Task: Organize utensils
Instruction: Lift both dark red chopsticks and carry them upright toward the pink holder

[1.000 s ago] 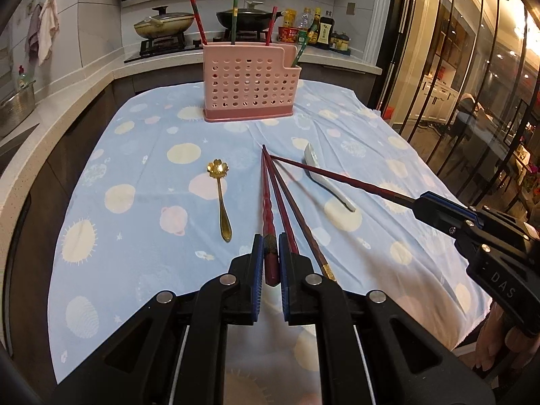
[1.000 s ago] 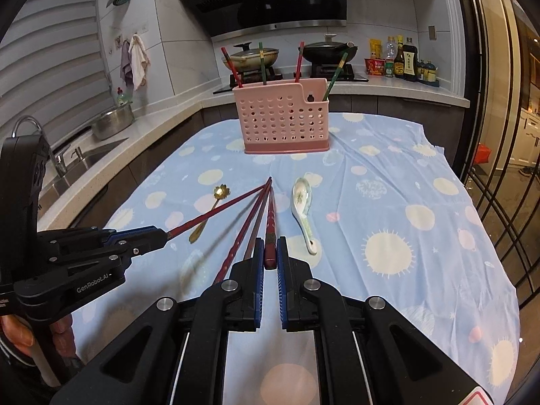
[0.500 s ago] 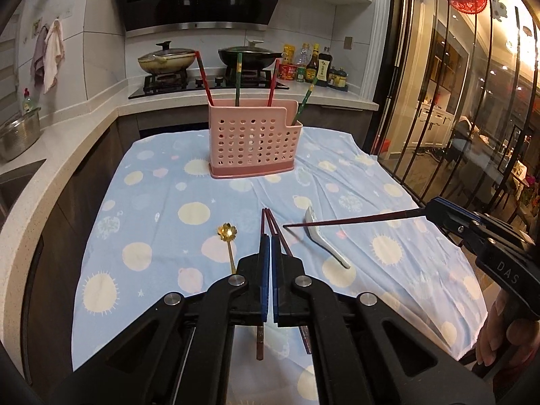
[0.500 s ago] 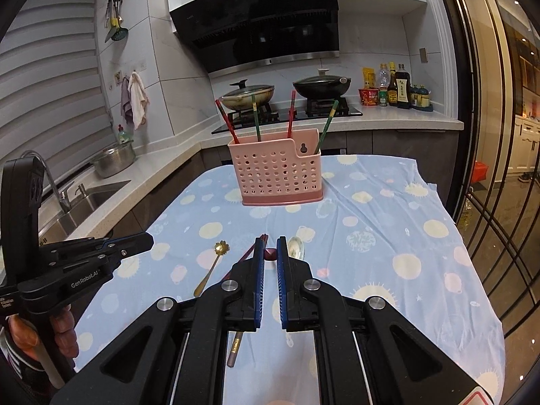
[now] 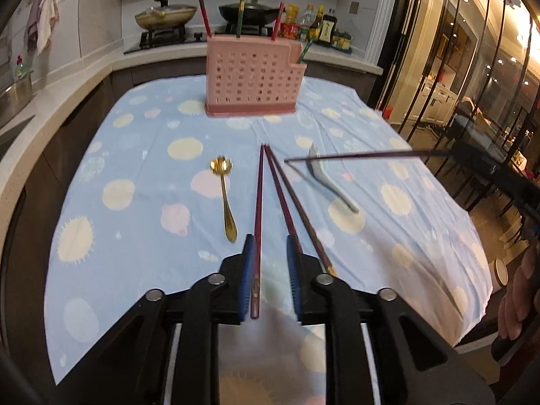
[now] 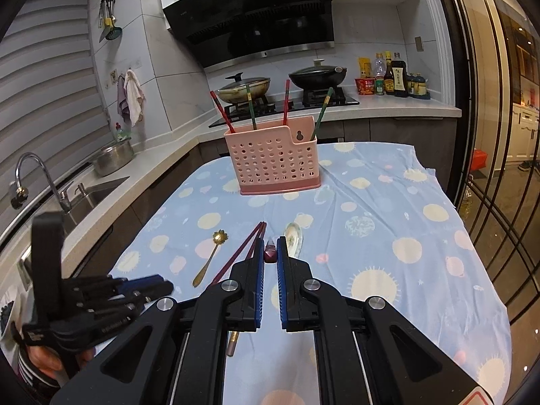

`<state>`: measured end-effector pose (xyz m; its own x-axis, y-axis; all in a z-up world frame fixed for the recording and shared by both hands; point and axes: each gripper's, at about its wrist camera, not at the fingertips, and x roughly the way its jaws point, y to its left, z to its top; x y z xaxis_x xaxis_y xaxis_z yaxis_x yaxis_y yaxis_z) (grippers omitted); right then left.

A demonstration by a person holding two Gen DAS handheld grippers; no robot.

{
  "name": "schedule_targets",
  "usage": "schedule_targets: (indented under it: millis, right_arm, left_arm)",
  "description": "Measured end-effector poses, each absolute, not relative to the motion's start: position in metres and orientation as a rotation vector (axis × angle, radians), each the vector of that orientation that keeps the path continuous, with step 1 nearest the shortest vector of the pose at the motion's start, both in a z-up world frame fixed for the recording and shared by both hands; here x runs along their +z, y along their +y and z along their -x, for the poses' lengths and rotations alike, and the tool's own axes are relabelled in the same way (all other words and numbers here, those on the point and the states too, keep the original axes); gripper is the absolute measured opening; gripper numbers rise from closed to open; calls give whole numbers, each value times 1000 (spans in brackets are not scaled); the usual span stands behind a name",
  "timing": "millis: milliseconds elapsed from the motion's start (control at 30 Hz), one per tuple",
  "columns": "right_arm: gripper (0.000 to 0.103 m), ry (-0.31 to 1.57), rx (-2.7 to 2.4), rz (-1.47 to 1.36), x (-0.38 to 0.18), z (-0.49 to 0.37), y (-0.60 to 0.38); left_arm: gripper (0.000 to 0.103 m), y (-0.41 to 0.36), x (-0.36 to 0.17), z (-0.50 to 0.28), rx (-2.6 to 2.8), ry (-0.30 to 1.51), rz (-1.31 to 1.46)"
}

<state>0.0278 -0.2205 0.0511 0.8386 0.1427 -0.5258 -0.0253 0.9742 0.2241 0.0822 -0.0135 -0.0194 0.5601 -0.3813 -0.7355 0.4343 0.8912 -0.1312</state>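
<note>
- Mostly the bench (image 5: 141, 128) fills both views, covered by a pale blue cloth (image 6: 388, 209) printed with cream suns and pink planets, creased near the far end.
- At the far end stands a pink perforated caddy (image 5: 251, 82), with four red and green chopsticks upright or leaning in it.
- On the cloth nearer the cameras lie a gold spoon (image 5: 225, 195) with a flower bowl, a white spoon (image 5: 324, 177), and dark red chopsticks (image 5: 287, 202) fanned out with their tips close together.
- The left gripper (image 5: 270, 270) hangs low over the near ends of these; its fingers have just been opening and now stand narrowly apart, with one chopstick (image 5: 258, 216) between them, right beside the left pad. Whether it touches the pad I cannot tell.
- The right gripper (image 6: 270, 270) has its fingers closed on the end of another chopstick (image 5: 354, 156), which it holds level above the white spoon, clear of the cloth.
- Behind the bench a light counter (image 6: 388, 106) runs round the corner, carrying a hob with two lidded pans (image 6: 280, 82), a row of sauce bottles (image 6: 391, 74), and a steel pot (image 6: 113, 157) beside the sink (image 6: 98, 192) and tap.
- A black hood (image 6: 256, 17) hangs above the hob; cloths hang on the tiled wall (image 6: 141, 44).
- Dark-framed glass doors (image 5: 472, 67) close off the right side, with lit rooms beyond.
</note>
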Motion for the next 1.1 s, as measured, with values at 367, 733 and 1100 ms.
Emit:
schedule_targets:
  millis: [367, 733, 1100]
  right_arm:
    - [7, 580, 95, -213, 51, -25, -218]
    - [7, 567, 89, -207, 51, -22, -217]
    - [7, 450, 94, -195, 96, -45, -227]
  left_arm:
    - [32, -9, -67, -86, -453, 958, -61]
    - [7, -3, -53, -84, -478, 943, -32]
    - [7, -3, 43, -109, -501, 704, -17]
